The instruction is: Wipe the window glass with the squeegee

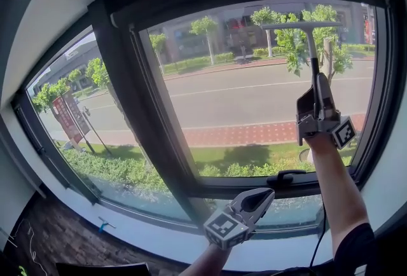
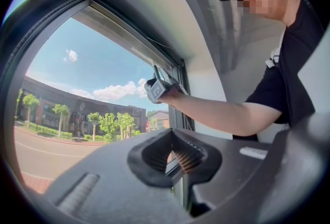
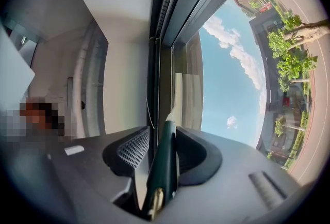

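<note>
You are clamping the squeegee (image 1: 313, 52) by its handle in your right gripper (image 1: 320, 81), blade lying at the top of the window glass (image 1: 235, 103); the wiping looks barely begun. Your left gripper (image 1: 266, 195), closed and empty, is hanging below the glass.

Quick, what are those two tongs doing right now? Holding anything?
Left tongs: closed, holding nothing.
Right tongs: closed on the squeegee handle.

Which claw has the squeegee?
The right claw: it is shut on the squeegee by its dark green handle, raised in front of the right pane, blade near the top. The left claw sits low by the sill, shut on nothing.
</note>
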A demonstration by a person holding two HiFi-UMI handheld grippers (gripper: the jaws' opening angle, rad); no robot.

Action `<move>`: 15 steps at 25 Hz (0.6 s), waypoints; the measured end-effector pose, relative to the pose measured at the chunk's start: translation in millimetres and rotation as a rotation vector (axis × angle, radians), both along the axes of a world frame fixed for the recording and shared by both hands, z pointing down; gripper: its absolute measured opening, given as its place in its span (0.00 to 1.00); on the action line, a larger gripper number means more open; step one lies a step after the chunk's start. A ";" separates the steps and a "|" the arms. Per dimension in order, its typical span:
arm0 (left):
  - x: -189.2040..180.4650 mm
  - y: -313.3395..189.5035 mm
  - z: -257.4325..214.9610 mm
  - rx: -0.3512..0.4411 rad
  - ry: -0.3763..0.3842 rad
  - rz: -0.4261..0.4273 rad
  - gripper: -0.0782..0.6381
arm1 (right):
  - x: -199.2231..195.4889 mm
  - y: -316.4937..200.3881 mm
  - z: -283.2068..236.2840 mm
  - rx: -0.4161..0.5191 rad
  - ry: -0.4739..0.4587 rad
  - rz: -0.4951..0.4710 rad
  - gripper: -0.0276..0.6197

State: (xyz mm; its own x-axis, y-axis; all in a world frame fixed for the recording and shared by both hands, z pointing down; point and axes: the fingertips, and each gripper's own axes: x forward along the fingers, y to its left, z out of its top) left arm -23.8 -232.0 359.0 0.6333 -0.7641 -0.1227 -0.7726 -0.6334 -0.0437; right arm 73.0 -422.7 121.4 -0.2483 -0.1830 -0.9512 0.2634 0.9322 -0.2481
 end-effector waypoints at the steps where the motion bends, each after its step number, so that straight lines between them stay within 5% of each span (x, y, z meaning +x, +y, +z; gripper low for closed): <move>1: 0.0 1.1 0.5 -0.003 0.000 0.000 0.11 | -3.5 11.5 -6.8 -0.007 -0.018 -0.032 0.30; 3: -0.1 3.0 1.6 -0.006 -0.001 0.002 0.11 | -11.9 37.4 -23.2 -0.027 -0.060 -0.105 0.30; 8: -0.2 6.9 4.6 -0.016 0.011 0.010 0.11 | -12.6 41.1 -13.5 -0.049 -0.064 -0.115 0.30; 15: -1.6 11.7 6.5 -0.024 0.004 0.011 0.11 | 5.3 -0.4 44.3 -0.043 0.019 0.014 0.30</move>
